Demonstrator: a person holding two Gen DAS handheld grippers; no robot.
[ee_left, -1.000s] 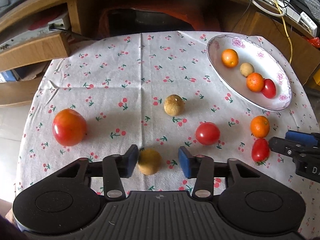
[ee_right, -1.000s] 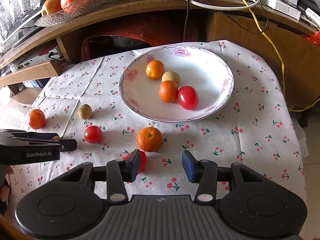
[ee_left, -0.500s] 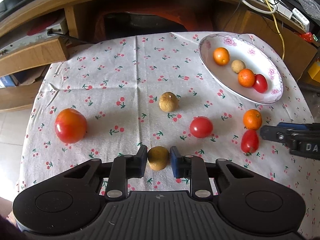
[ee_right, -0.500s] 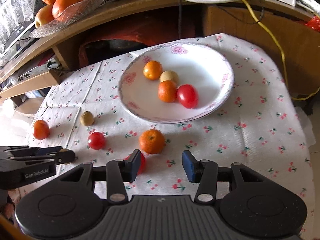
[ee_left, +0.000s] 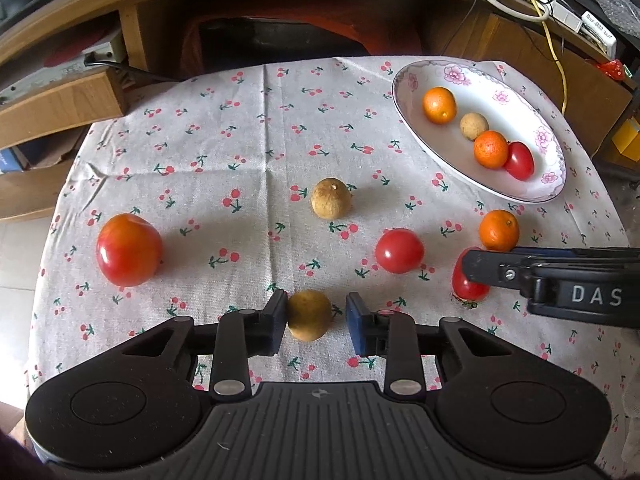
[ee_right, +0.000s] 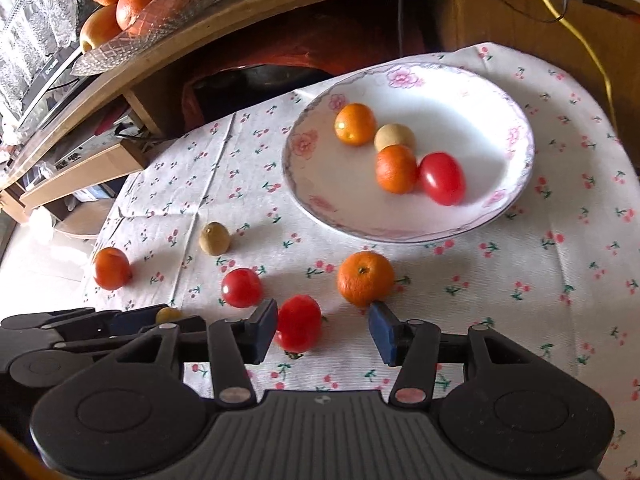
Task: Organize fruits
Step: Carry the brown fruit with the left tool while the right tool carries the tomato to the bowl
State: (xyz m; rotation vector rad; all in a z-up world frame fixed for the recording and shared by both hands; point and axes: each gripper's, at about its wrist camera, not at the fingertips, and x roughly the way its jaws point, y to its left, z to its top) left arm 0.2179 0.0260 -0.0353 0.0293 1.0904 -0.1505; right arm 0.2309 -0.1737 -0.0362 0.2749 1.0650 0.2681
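A small brown fruit lies on the cherry-print cloth between the fingers of my left gripper. The gripper is open; the left pad touches the fruit and a gap shows at the right pad. My right gripper is open around an oblong red tomato, which sits close to its left finger. An orange lies just past its right fingertip. The flowered white plate holds two oranges, a brown fruit and a red tomato. In the left wrist view the right gripper partly hides that oblong tomato.
Loose on the cloth are a large tomato, a second brown fruit, a round tomato and the orange. A wooden shelf with cables stands behind, bearing a glass bowl of fruit. The table drops off at left and right.
My left gripper closed in on the small brown fruit, then its fingers spread a little. My right gripper shifted so the oblong tomato now sits between its fingers.
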